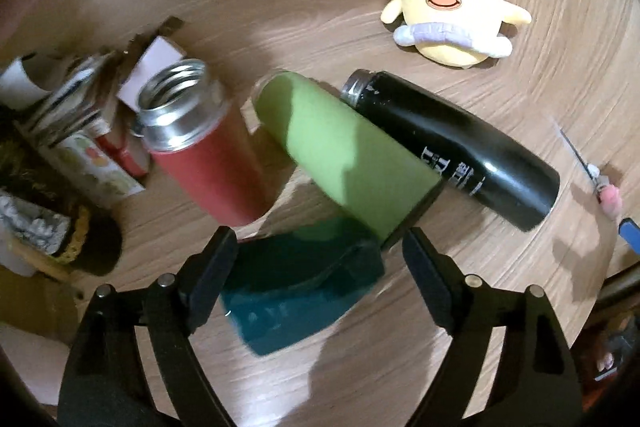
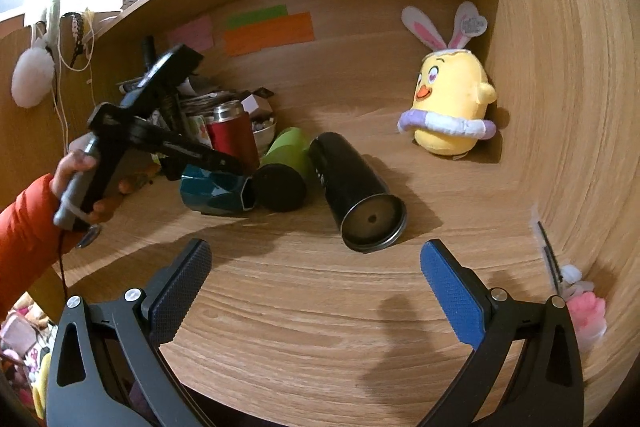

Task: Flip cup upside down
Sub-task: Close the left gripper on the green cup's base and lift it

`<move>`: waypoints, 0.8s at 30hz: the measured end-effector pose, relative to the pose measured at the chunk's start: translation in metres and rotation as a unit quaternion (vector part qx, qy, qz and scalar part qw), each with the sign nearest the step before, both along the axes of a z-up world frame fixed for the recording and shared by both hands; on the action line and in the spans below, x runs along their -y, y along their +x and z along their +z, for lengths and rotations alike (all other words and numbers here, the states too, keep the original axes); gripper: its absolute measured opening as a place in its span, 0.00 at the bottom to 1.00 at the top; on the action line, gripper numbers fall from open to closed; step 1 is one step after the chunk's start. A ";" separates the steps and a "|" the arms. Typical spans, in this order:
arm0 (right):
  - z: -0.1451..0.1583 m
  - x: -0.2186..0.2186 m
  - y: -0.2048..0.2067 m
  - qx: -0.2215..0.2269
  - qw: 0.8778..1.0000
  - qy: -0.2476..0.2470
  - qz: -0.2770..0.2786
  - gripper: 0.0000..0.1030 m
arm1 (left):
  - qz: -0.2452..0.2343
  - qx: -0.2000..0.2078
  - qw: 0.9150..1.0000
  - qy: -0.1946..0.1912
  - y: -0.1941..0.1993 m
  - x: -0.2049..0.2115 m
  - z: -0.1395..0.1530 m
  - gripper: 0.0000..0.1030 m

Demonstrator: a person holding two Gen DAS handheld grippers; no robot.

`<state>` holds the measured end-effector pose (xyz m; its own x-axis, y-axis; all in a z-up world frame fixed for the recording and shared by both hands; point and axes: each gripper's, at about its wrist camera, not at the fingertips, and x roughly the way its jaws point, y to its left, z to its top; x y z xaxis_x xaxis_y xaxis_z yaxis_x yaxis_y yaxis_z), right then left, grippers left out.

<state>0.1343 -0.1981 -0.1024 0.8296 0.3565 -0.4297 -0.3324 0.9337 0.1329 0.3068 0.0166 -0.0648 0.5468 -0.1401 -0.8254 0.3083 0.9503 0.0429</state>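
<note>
A dark teal faceted cup (image 1: 296, 283) lies on its side on the wooden desk, its open mouth facing the right wrist view (image 2: 216, 189). My left gripper (image 1: 320, 263) is open and hovers just above it, fingers either side of it, not touching. It also shows in the right wrist view (image 2: 208, 157), held by a hand in an orange sleeve. My right gripper (image 2: 316, 275) is open and empty, low over the desk in front of the cups.
A green cup (image 1: 344, 151) and a black flask (image 1: 452, 147) lie on their sides beside the teal cup. A red flask (image 1: 200, 143) stands upright at the left, with clutter behind. A yellow plush chick (image 1: 452, 11) sits at the back right. The desk has back and right walls.
</note>
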 end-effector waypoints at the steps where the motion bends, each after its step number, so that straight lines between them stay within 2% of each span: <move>1: 0.001 0.001 0.000 0.002 1.000 -0.001 -0.001 1.00 | -0.006 0.000 1.000 -0.004 0.001 0.002 -0.001 0.83; 7: 0.000 0.014 0.004 -0.006 1.000 0.017 -0.011 1.00 | -0.025 0.013 0.999 0.019 -0.002 0.013 -0.006 0.83; 11: -0.002 0.019 0.007 -0.020 0.999 0.041 -0.004 1.00 | -0.039 0.011 0.999 0.013 -0.004 0.018 -0.006 0.83; 14: -0.002 0.019 0.007 -0.021 0.999 0.043 -0.006 1.00 | -0.046 0.009 0.999 0.022 -0.002 0.024 -0.009 0.83; 19: 0.000 0.017 0.003 -0.014 0.999 0.037 -0.008 1.00 | -0.052 -0.019 0.998 0.026 0.012 0.035 -0.015 0.83; 24: 0.005 0.020 -0.002 -0.001 0.999 0.031 -0.013 1.00 | -0.056 -0.032 0.997 0.044 0.006 0.032 -0.023 0.83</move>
<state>0.1327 -0.2182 -0.0977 0.8382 0.3612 -0.4086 -0.3085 0.9319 0.1908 0.3131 -0.0158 -0.0877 0.4772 -0.1223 -0.8702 0.4168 0.9033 0.1016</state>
